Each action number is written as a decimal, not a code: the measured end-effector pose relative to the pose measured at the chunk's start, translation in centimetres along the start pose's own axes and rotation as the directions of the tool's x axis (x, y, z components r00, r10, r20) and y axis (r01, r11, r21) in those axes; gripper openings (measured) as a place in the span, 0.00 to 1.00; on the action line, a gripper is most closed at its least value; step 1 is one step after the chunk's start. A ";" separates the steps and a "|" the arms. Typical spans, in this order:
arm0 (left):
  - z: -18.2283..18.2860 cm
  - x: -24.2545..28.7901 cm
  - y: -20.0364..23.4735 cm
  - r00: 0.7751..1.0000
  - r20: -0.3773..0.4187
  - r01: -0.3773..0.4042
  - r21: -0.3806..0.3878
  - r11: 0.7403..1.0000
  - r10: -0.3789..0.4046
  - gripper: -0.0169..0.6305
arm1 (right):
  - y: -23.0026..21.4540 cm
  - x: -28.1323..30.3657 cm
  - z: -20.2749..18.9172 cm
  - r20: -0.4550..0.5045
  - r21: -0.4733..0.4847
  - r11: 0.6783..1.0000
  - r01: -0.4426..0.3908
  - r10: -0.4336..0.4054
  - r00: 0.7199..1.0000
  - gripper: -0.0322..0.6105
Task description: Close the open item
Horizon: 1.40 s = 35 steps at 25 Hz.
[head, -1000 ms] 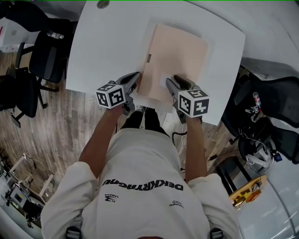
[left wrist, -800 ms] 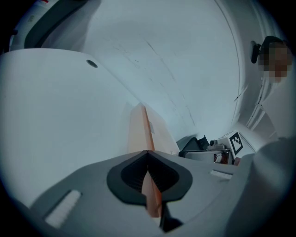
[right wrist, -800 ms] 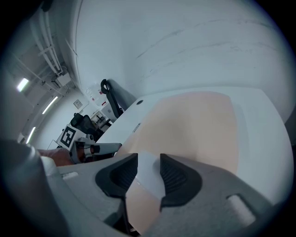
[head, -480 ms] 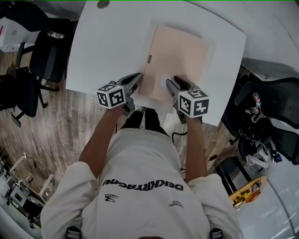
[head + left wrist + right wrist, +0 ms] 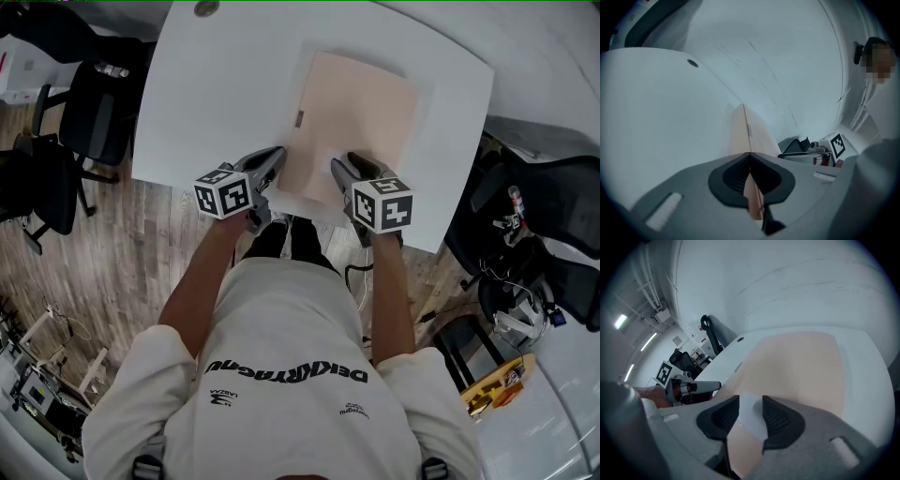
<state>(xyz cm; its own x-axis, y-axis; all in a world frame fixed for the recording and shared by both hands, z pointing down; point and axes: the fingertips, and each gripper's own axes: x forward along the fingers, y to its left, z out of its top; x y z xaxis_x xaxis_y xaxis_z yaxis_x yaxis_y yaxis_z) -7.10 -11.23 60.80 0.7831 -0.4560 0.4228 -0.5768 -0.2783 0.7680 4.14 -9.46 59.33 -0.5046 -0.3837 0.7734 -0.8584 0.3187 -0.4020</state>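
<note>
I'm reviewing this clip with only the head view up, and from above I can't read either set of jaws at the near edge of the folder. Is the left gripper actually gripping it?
Observer: Yes. In the left gripper view, the left gripper has its jaws together on the thin edge of the folder, which runs straight between them.
Operator: And the right one, same grip?
Observer: No. The right gripper is open over the folder. Its jaws have just been opening a little. A white patch on the cover lies between them, and they do not look pressed on it.
</note>
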 end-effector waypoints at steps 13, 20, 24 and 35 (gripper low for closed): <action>0.0 0.1 0.0 1.000 0.002 -0.022 -0.016 1.000 0.022 0.03 | -0.1 0.4 -0.2 -0.024 -0.052 0.998 0.047 -0.048 0.999 0.28; 0.1 0.1 0.1 0.999 0.006 -0.043 -0.027 0.999 0.044 0.04 | 0.1 0.2 -0.1 -0.003 -0.050 0.998 0.039 -0.040 0.999 0.29; 0.2 0.0 -0.2 0.999 0.020 -0.049 -0.034 0.998 0.050 0.04 | 0.3 -0.2 0.1 0.014 -0.050 0.998 0.032 -0.031 0.999 0.29; 2.1 -0.4 -2.3 0.998 0.049 -0.044 0.031 0.999 0.043 0.04 | 0.8 -1.5 1.0 0.064 -0.028 0.999 0.028 -0.026 0.998 0.31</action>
<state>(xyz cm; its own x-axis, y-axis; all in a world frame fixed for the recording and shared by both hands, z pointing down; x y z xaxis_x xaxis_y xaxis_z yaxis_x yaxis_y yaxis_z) -6.63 -12.21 57.83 0.7454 -0.5085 0.4310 -0.6179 -0.2844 0.7330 4.07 -9.47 57.40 -0.4871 -0.4465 0.7506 -0.8692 0.3318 -0.3667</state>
